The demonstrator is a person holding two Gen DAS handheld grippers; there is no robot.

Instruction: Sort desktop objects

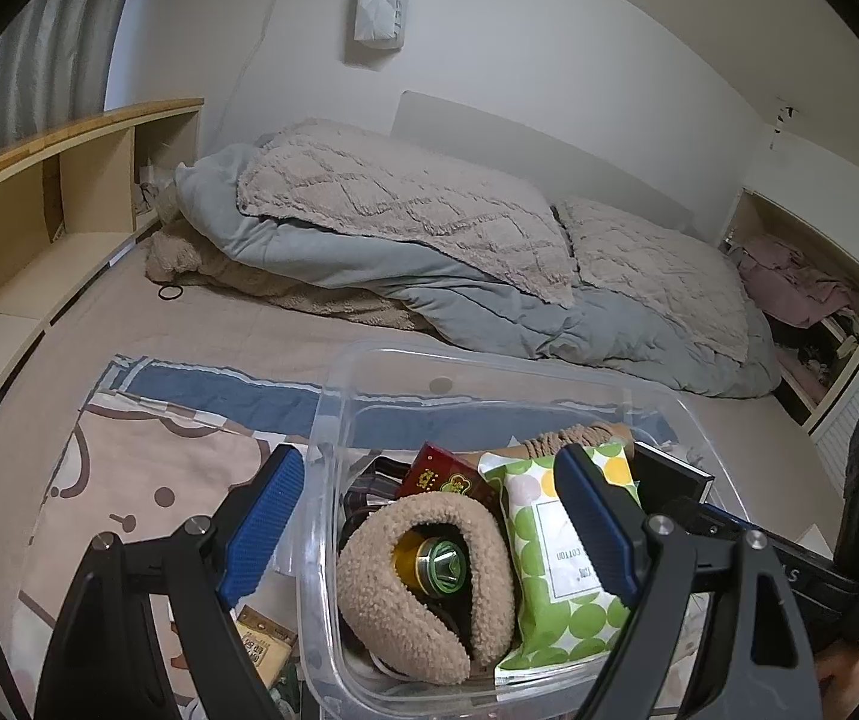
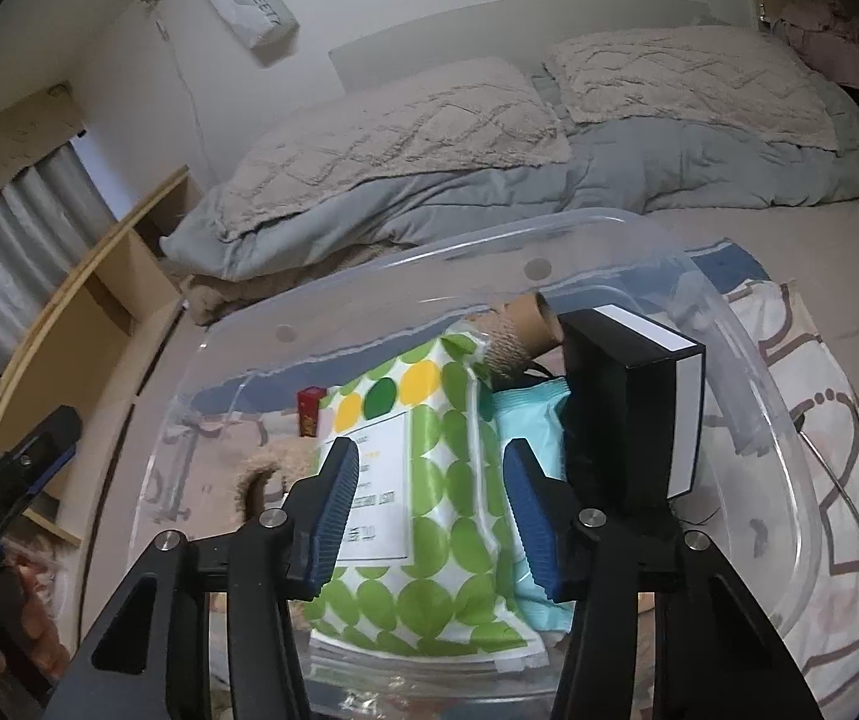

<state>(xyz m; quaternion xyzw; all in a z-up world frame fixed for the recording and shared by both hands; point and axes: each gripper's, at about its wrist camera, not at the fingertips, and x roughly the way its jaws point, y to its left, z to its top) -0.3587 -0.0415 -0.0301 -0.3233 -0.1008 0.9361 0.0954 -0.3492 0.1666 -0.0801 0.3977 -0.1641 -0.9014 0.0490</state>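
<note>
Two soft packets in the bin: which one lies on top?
The green-dotted packet; its edge overlaps the plain light-blue packet beside the black box.

My bin [image 2: 747, 360] sits on a cloth [image 1: 177, 456] spread over the bed [image 1: 219, 324]. In the bin, a wipes pack [image 2: 429, 480] lies in the middle, earmuffs [image 1: 417, 588] to its left with a bottle [image 1: 435, 564] tucked inside them, and a box [image 2: 639, 414] stands upright to its right. A twine roll [image 2: 519, 330] lies behind the pack. Behind the bin, pillows [image 1: 405, 204] rest on a duvet [image 1: 429, 282]. Shelves [image 1: 69, 192] run along the bed's left.
</note>
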